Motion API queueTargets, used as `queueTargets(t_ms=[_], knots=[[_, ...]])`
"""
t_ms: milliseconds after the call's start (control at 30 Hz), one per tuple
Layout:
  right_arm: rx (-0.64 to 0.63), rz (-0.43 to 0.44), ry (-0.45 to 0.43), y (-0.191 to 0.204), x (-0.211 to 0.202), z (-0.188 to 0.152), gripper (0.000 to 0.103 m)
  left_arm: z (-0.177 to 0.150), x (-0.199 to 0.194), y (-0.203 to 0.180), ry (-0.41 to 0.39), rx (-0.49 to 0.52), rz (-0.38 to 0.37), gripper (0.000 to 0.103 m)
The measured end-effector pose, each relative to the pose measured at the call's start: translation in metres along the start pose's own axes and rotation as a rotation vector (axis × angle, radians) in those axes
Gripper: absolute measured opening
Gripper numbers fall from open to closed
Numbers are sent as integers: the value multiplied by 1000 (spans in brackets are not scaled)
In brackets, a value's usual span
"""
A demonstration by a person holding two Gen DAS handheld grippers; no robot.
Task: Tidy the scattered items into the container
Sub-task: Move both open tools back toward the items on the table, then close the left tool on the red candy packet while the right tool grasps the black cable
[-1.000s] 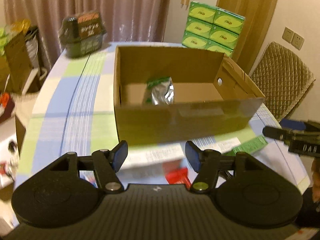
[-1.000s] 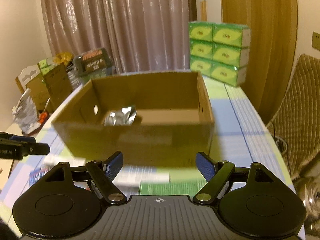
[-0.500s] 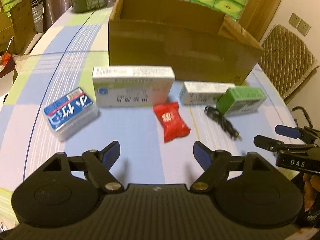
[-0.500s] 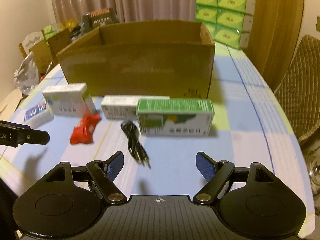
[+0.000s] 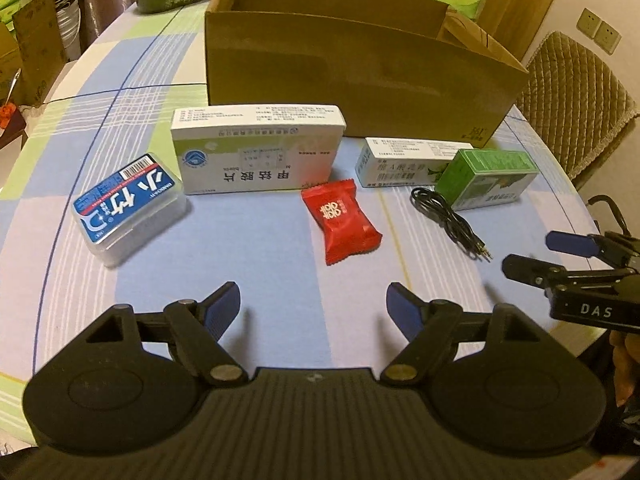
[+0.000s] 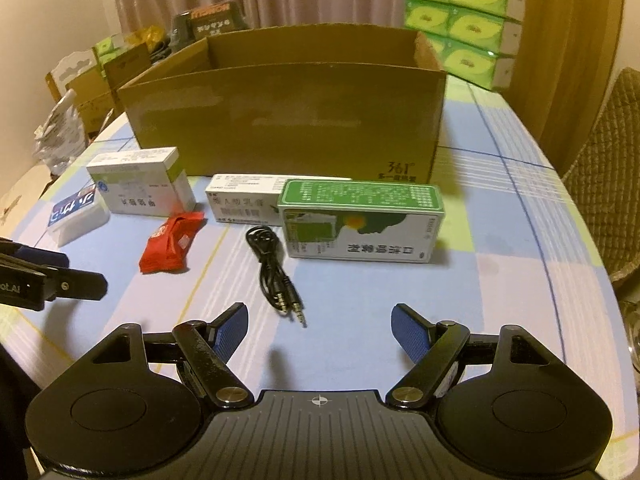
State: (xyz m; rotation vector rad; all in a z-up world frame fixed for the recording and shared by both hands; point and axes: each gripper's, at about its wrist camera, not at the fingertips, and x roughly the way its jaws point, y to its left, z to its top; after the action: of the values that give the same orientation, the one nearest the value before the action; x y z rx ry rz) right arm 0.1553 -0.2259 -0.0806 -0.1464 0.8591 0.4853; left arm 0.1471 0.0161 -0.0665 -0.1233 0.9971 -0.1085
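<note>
- We take the cardboard box [image 5: 360, 76] as our landmark; it stands open-topped on the checked tablecloth [image 5: 132, 264].
- Just in front of the box's near wall we find a large white medicine box [image 5: 260, 148], and beside that a slimmer white carton [image 5: 400, 162].
- A green carton [image 6: 360, 220] lies in front of the box's right end, touching the slim white carton.
- A red sweet wrapper [image 5: 340, 216] lies further out from the box, near its middle.
- A coiled black audio cable [image 6: 276, 272] lies just in front of the green carton.
- A blue-labelled clear case [image 5: 128, 208] sits out beyond the box's left end.
- The left gripper [image 5: 312, 306] has just been opening; its jaws stand apart with nothing between them, over bare cloth.
- The right gripper [image 6: 318, 326] hovers with jaws apart and empty, the cable's plugs just beyond them.
</note>
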Motion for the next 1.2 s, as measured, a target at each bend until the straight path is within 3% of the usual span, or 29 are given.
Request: queueTargets(t_ms=[600,767,1200], knots=[[-19,29,39,5,24,3,67,-2,19,-6,46,25,-2,76],[-33,31,49,6,31,4,57,-1,23,-8,50,34,-1,76],[-112,50,45,16,52,21,43,9,26,-8,40,35,-1,75]])
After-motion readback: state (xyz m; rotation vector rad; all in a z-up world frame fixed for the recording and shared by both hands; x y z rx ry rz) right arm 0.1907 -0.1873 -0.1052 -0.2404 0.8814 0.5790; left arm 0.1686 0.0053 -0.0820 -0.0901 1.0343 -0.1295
